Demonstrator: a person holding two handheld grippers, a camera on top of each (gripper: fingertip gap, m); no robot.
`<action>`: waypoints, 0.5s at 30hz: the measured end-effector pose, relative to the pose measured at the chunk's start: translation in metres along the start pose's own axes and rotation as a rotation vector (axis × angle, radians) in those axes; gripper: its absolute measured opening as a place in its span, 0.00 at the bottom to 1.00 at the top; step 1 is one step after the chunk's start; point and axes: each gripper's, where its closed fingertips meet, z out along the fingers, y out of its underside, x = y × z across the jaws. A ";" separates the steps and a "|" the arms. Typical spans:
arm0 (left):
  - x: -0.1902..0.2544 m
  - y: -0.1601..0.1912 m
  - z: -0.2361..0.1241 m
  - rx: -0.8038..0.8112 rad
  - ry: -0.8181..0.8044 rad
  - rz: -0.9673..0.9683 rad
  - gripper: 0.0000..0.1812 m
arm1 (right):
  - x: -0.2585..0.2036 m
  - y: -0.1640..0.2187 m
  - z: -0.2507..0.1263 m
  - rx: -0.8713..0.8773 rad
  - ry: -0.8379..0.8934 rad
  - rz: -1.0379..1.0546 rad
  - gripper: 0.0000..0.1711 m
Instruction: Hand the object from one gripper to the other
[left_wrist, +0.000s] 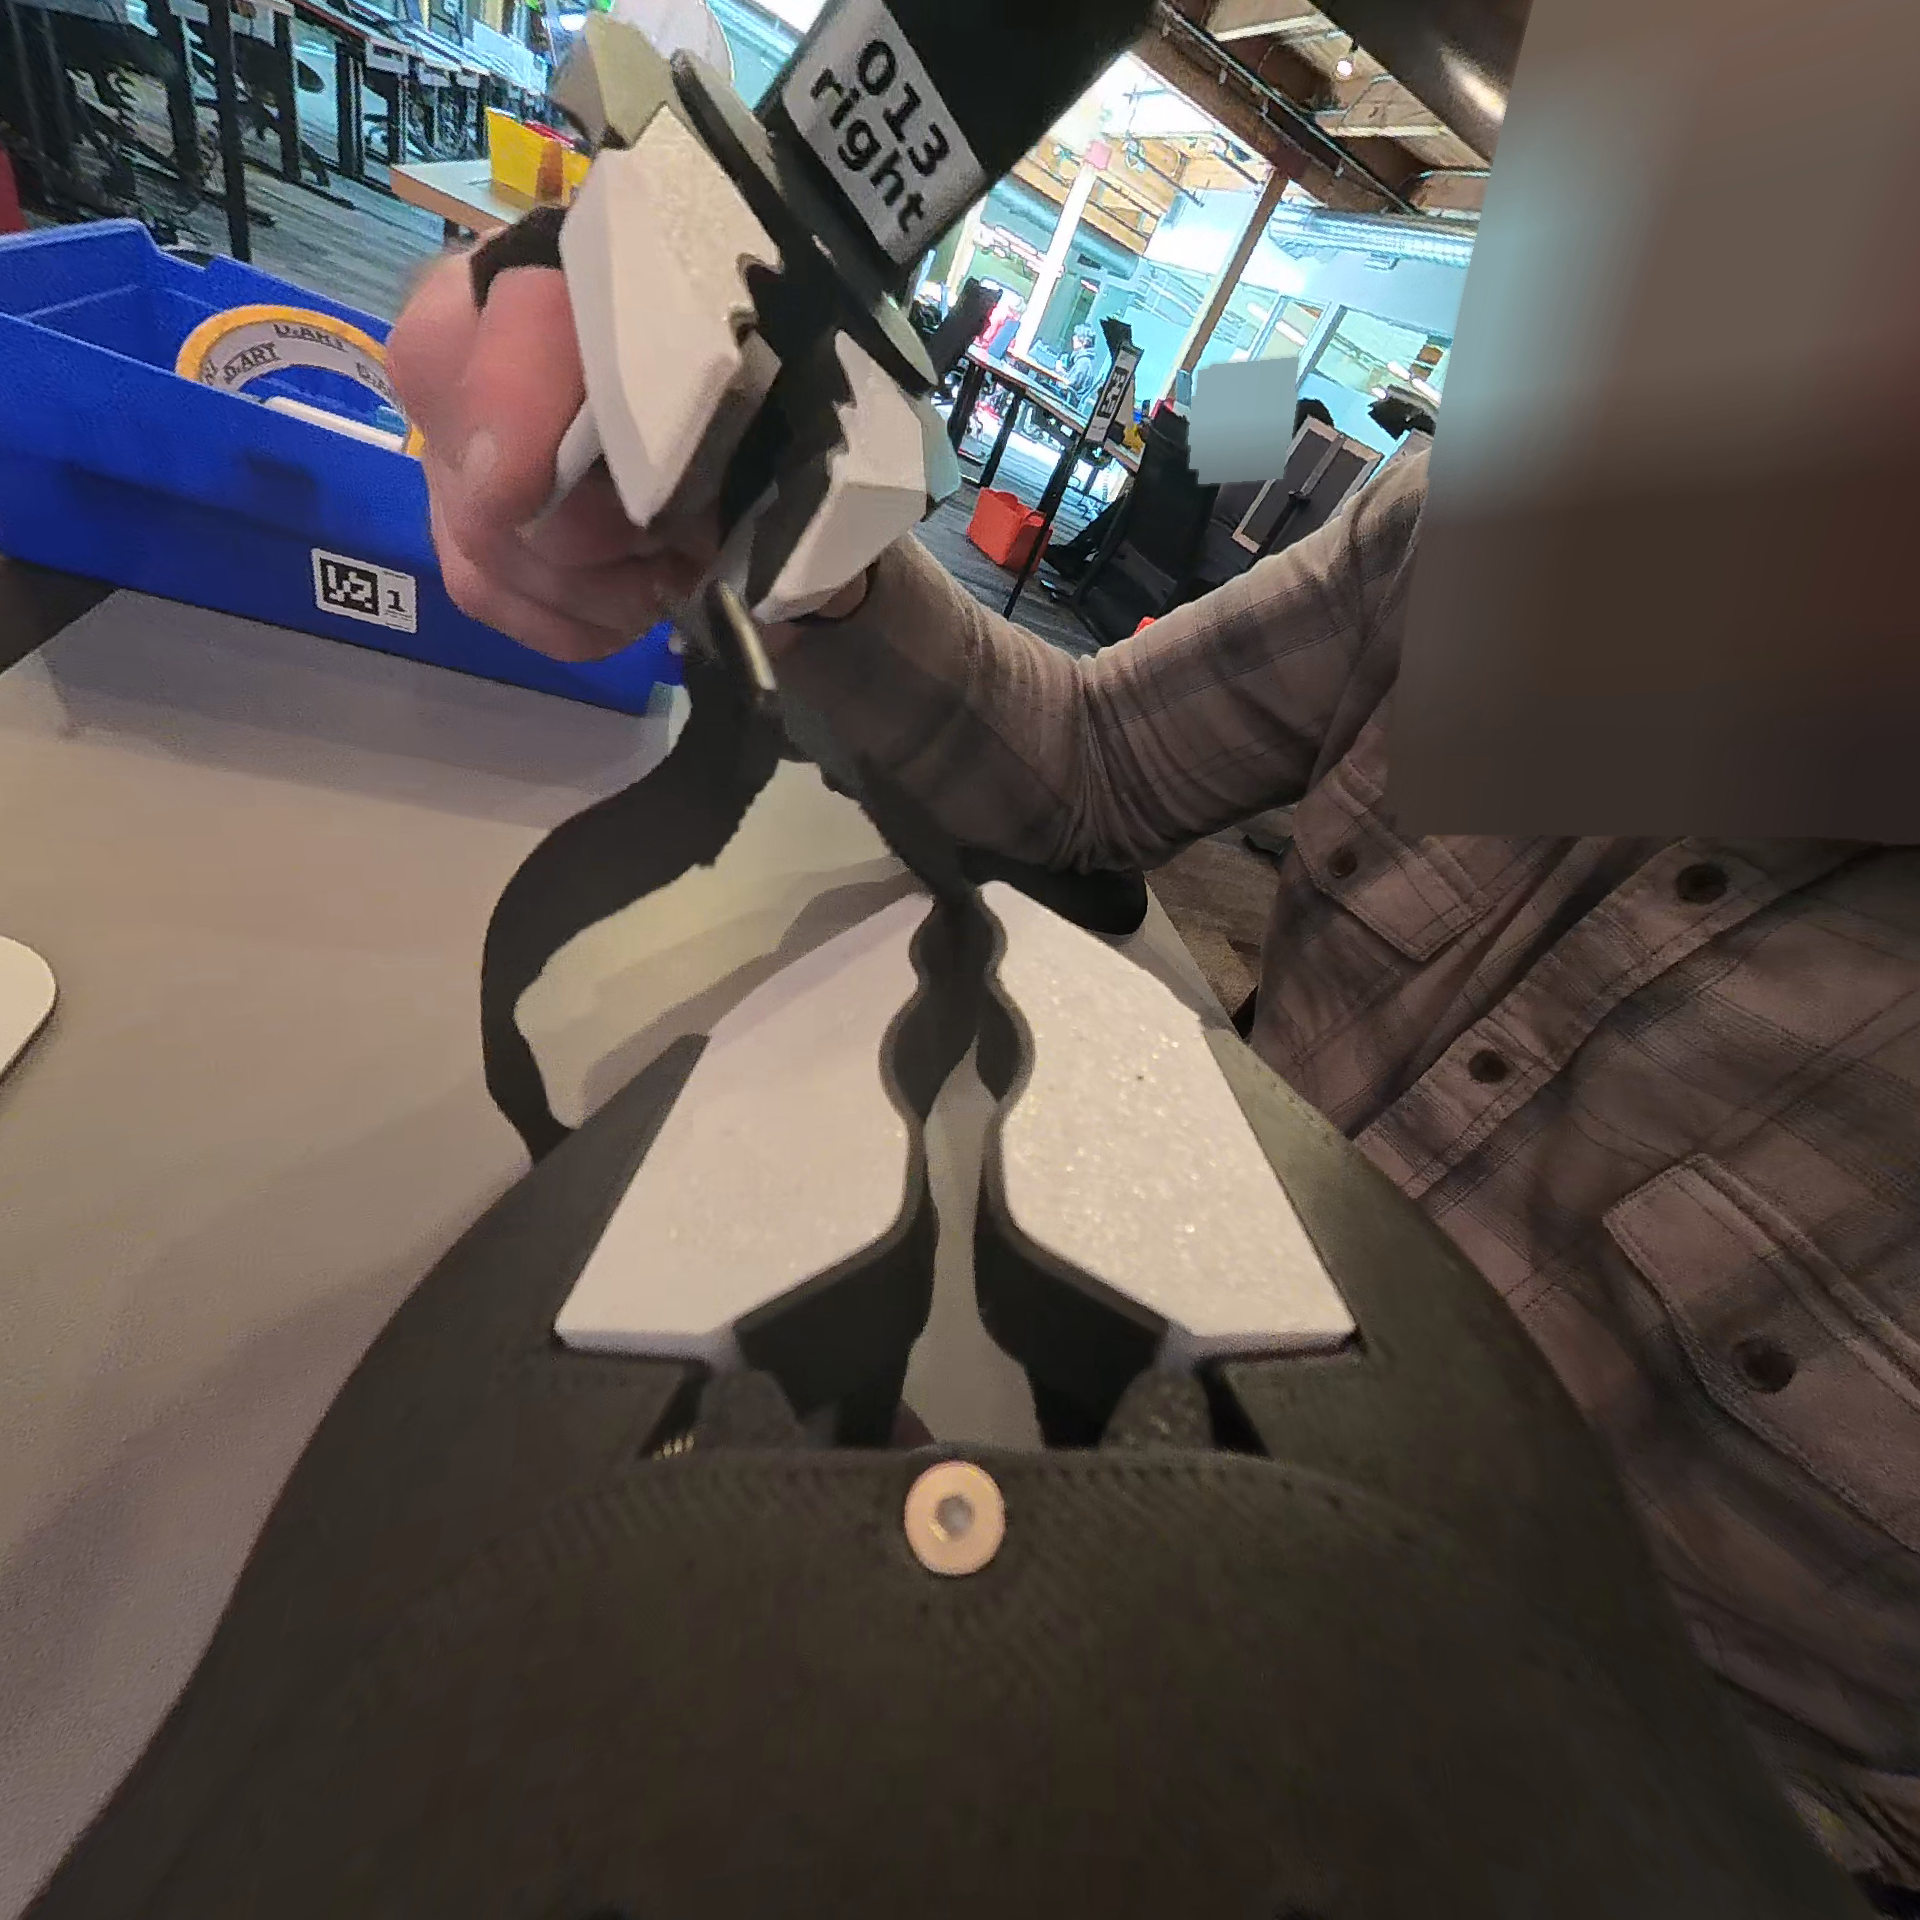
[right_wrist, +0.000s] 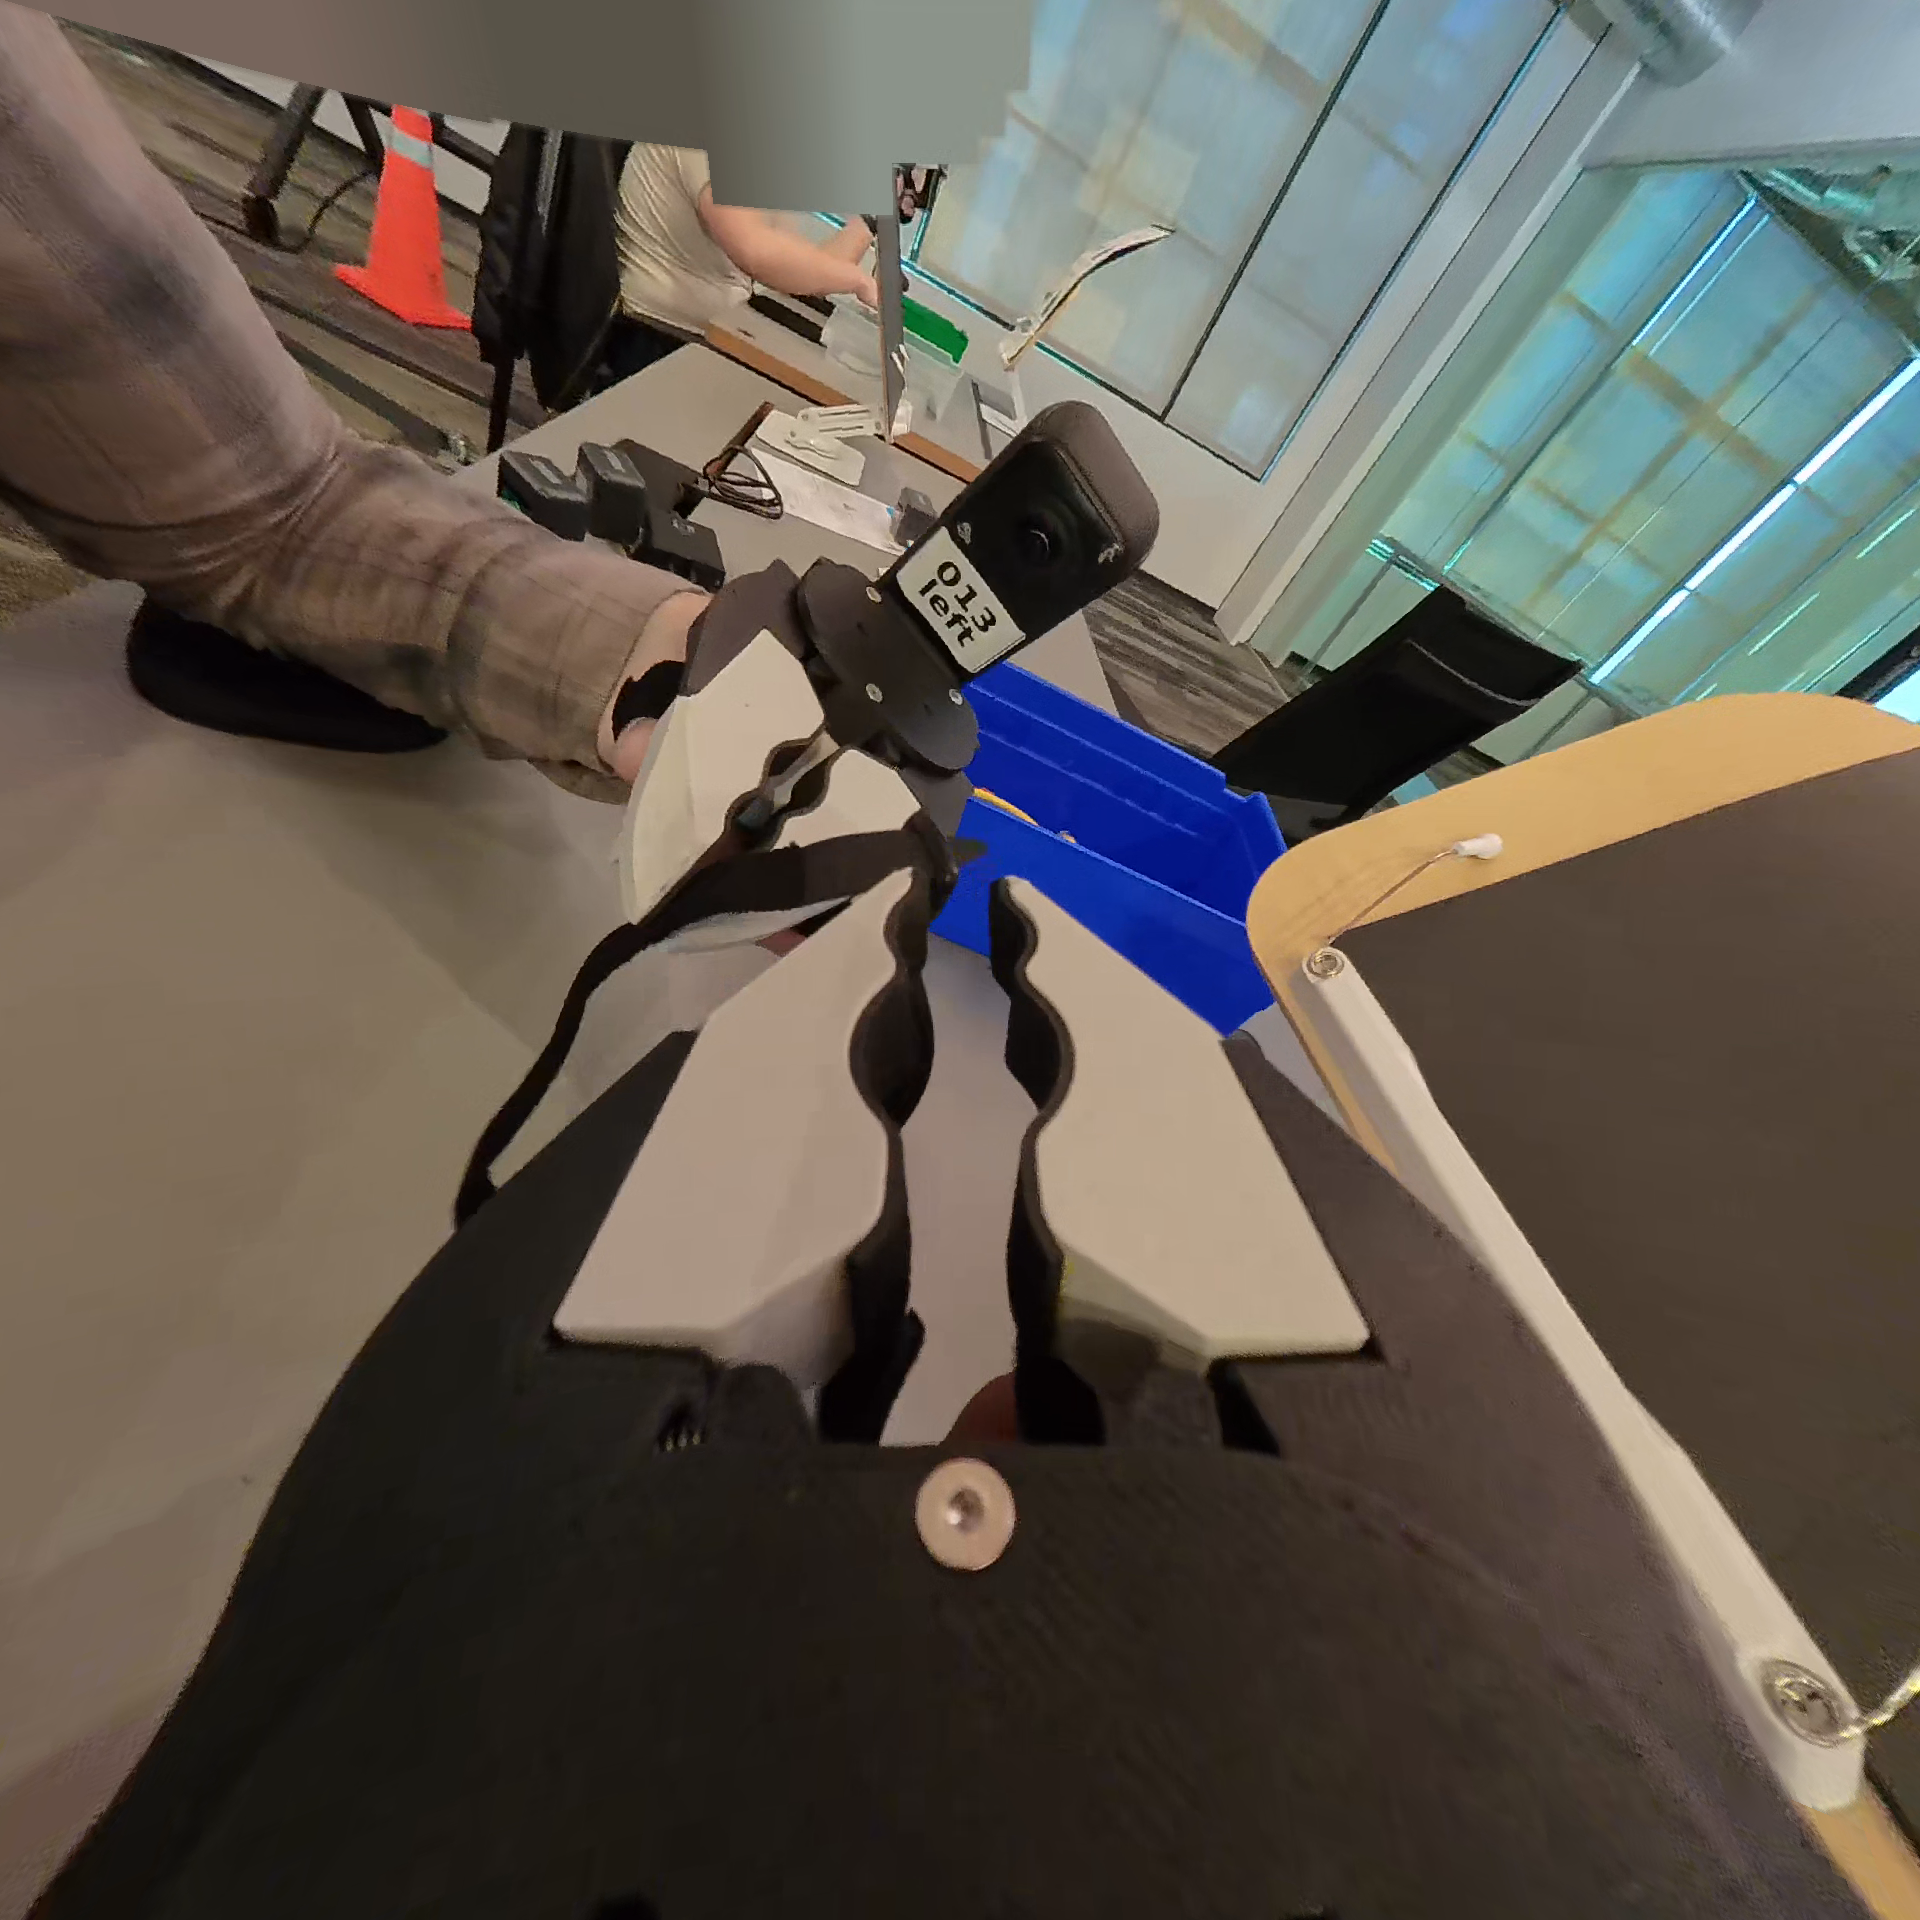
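A black strap (left_wrist: 665, 831) with a metal buckle (left_wrist: 750, 646) stretches between both grippers above the grey table (left_wrist: 208, 935). My left gripper (left_wrist: 956, 914) is shut on one part of it at the fingertips. My right gripper (left_wrist: 753, 608) comes down from above and pinches the buckle end, with its jaws a narrow gap apart. A slack loop hangs to the left. In the right wrist view the strap (right_wrist: 727, 883) runs from my right gripper (right_wrist: 956, 899) to the left gripper (right_wrist: 764, 810) just beyond it.
A blue bin (left_wrist: 156, 478) holding a roll of yellow tape (left_wrist: 281, 343) stands at the table's far left; it also shows in the right wrist view (right_wrist: 1101, 894). A black panel with a wooden rim (right_wrist: 1662, 1143) is at the right. The person's plaid sleeve (left_wrist: 1091, 717) is close by. The grippers' ends are close to 6 cm from one another.
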 end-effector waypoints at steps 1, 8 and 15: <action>0.000 0.001 0.000 -0.004 -0.001 0.005 0.00 | -0.001 0.001 0.000 -0.005 -0.012 0.015 0.06; 0.003 0.002 0.002 -0.013 0.011 0.014 0.00 | -0.009 -0.002 0.003 0.057 -0.083 0.112 0.03; 0.005 0.003 0.003 -0.022 0.013 0.025 0.00 | -0.009 -0.002 0.004 0.069 -0.091 0.141 0.03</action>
